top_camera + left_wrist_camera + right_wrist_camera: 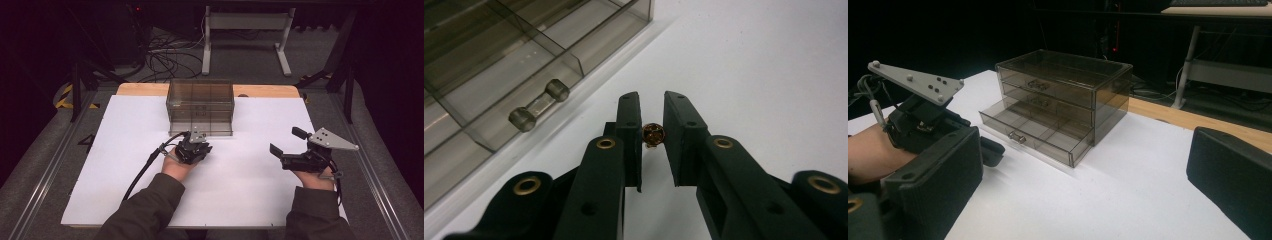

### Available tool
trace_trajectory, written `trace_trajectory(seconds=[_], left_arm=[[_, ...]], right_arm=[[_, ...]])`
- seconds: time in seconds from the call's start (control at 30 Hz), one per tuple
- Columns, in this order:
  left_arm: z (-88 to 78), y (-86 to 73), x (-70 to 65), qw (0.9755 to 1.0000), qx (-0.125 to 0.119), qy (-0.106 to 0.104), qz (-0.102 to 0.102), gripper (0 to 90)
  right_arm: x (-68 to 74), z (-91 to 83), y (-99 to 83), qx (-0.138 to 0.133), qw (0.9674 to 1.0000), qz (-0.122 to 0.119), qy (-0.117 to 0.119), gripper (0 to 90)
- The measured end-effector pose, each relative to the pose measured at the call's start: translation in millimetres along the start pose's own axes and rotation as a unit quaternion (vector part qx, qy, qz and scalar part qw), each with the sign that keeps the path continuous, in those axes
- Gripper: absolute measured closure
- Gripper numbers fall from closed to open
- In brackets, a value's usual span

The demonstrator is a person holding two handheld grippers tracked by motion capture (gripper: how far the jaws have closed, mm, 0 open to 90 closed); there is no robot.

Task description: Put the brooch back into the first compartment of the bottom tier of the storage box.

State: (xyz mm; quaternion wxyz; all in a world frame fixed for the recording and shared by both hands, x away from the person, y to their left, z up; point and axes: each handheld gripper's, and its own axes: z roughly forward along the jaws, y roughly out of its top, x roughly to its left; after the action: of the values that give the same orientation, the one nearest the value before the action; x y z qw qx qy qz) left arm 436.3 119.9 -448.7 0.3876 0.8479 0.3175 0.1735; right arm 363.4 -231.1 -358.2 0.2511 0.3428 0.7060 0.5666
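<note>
On the white worktop [125, 165], I hold my left tongs [653, 120] just in front of the smoked-plastic drawer box [201, 106], their jaws narrowed to a slim gap around a small coppery, ring-like object [653, 134]. It sits between the pads, touching the left one; whether the right pad bears on it I cannot tell. The bottom drawer [1035, 129] stands pulled out, its clear bar handle [539, 105] just beside the left tongs, which suggests the small piece is meant for one of its compartments. My right tongs [286, 144] wait well apart at the right of the worktop, jaws spread wide and holding nothing, clear of the left hand's path. The drawer's front wall stands between the object and the compartments, so I judge a lift over it is needed. Beyond the worktop lie floor cables [167, 57] and a white desk frame [247, 37].
</note>
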Motion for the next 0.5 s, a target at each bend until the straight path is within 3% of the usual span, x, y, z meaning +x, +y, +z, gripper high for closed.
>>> trace_trajectory(seconds=[0.5], left_arm=[[-11.8, 5.0, 13.3, 0.9996, -0.012, 0.027, 0.001, 78.7]], right_arm=[[-0.1, 0.6, -0.3, 0.001, 1.0, 0.0, 0.001, 2.2]])
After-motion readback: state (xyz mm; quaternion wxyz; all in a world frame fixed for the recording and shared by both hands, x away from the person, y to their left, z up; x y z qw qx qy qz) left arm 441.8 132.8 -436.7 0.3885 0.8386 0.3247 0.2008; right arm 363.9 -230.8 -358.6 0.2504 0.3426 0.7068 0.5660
